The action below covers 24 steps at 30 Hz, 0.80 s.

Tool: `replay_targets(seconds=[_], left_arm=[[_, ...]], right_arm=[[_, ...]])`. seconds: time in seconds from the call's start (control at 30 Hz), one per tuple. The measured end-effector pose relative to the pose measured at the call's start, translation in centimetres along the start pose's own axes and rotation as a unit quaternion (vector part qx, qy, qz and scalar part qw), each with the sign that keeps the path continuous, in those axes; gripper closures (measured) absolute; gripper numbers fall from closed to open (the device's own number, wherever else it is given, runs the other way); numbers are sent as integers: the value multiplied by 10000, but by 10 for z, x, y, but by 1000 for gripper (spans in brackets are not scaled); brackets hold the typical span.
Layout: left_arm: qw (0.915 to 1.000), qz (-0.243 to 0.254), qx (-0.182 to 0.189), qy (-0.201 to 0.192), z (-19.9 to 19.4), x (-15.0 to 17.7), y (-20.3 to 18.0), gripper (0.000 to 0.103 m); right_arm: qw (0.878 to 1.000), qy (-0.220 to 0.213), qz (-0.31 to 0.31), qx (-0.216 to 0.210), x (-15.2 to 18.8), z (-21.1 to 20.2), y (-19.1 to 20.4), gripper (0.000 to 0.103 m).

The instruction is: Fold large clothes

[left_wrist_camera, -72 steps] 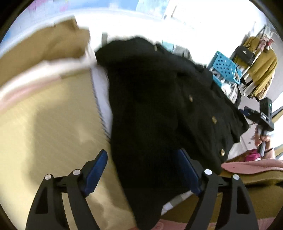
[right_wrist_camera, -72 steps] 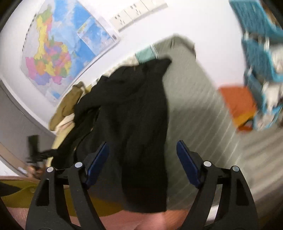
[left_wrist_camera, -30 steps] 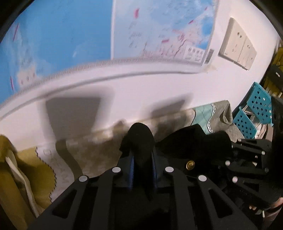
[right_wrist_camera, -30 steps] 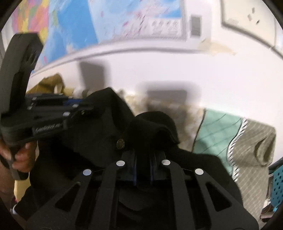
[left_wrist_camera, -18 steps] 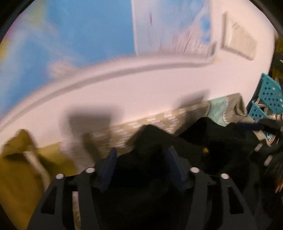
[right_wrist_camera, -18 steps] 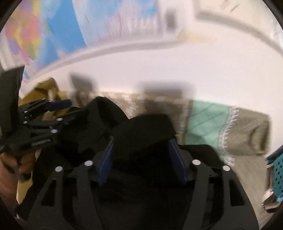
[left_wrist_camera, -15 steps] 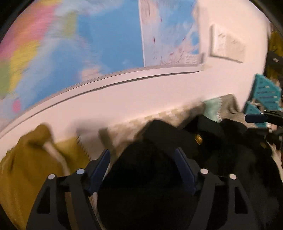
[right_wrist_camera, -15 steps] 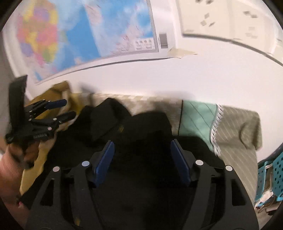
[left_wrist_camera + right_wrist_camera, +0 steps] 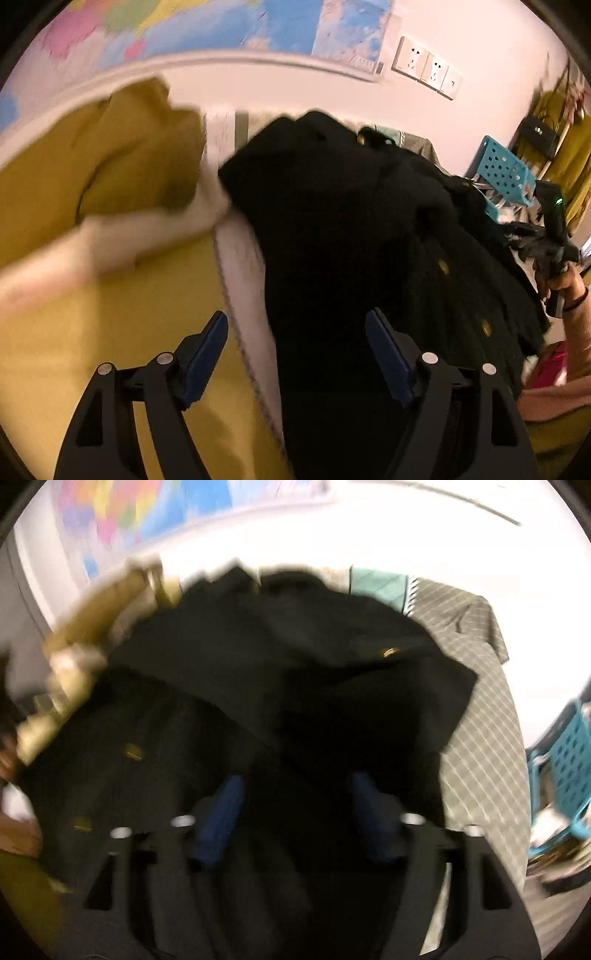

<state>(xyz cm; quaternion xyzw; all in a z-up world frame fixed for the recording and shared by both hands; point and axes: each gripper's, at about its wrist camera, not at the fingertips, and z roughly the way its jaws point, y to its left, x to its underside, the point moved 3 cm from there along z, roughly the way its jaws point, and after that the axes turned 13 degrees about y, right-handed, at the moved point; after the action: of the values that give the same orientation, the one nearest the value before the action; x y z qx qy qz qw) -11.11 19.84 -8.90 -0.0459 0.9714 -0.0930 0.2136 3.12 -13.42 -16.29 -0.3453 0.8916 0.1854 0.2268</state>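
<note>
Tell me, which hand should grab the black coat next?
Probably the left. The left gripper is open over the black coat's edge; the right gripper, jaws opening, faces the coat's middle in a blurry view.

We see a map (image 9: 207, 26) and sockets (image 9: 424, 68) on the wall, a teal crate (image 9: 508, 173) at right — and a mustard garment (image 9: 110, 155) at left.
</note>
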Motion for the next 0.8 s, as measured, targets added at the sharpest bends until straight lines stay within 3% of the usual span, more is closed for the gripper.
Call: replay_targets(seconds=[0.13, 0.37, 0.57, 0.63, 0.8], left_arm=[[9985, -244, 467, 148, -2, 36, 4, 24], [9928, -36, 1135, 378, 0, 67, -5, 23], [9880, 99, 1356, 739, 9, 80, -16, 23], [9848, 176, 1549, 764, 11, 84, -22, 16], [9750, 158, 2067, 802, 11, 93, -32, 14]], right_arm=[[9959, -371, 649, -504, 33, -49, -26, 21], [9733, -288, 1841, -1337, 115, -66, -74, 13], [9678, -22, 1849, -1710, 146, -52, -62, 13], [9698, -1, 1756, -1693, 150, -48, -55, 11], [9625, -20, 1725, -2092, 156, -49, -47, 10]])
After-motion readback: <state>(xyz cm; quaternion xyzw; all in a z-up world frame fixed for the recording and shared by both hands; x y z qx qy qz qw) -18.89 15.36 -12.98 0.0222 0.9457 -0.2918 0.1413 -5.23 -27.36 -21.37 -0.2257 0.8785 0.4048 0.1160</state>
